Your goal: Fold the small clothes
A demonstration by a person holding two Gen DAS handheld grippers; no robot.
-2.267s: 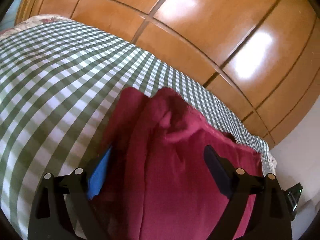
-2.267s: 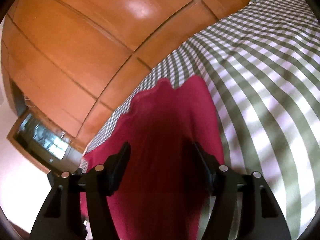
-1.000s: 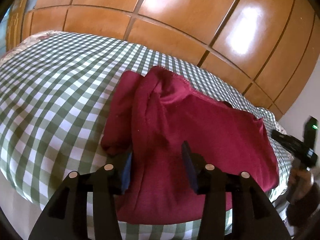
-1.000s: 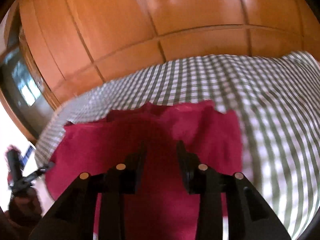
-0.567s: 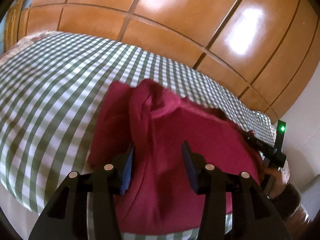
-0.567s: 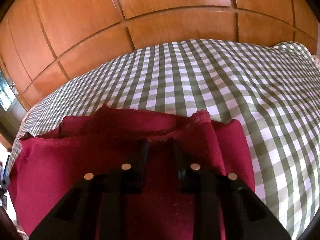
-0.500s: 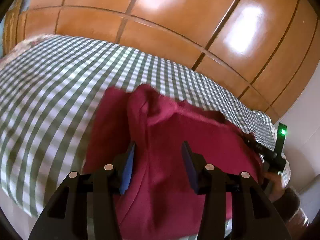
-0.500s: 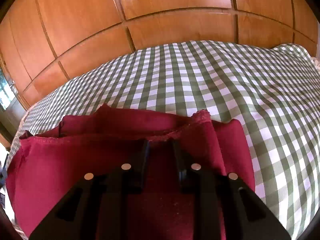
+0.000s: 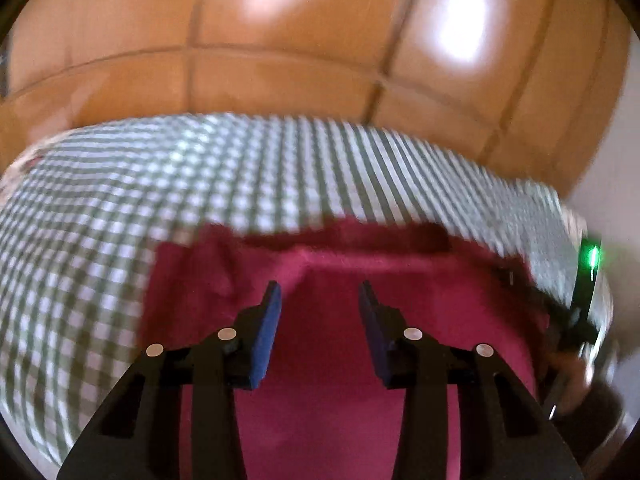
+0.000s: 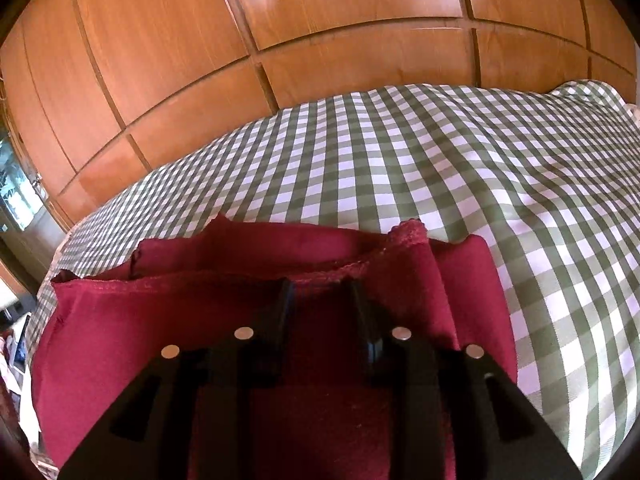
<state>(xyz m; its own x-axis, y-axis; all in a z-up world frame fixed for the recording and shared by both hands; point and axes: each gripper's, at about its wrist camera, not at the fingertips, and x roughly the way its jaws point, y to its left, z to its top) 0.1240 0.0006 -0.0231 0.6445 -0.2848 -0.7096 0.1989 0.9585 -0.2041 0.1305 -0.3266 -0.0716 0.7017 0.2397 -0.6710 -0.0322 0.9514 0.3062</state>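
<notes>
A dark red garment lies folded on a green-and-white checked bedspread. In the blurred left wrist view my left gripper hovers over the garment's middle with its blue-padded jaws apart and nothing between them. In the right wrist view the garment shows a stitched hem and a folded layer toward the far edge. My right gripper is above that hem with its jaws partly apart and holds nothing. The other handheld gripper with a green light shows at the right of the left wrist view.
Glossy wooden wardrobe panels stand behind the bed. The checked bedspread stretches wide to the right of the garment. A cluttered corner with a window or shelf is at the far left.
Both grippers let go of the garment and narrowed their jaws. The left gripper swung quickly, now facing the garment square on. The right gripper has hardly moved in the last half second.
</notes>
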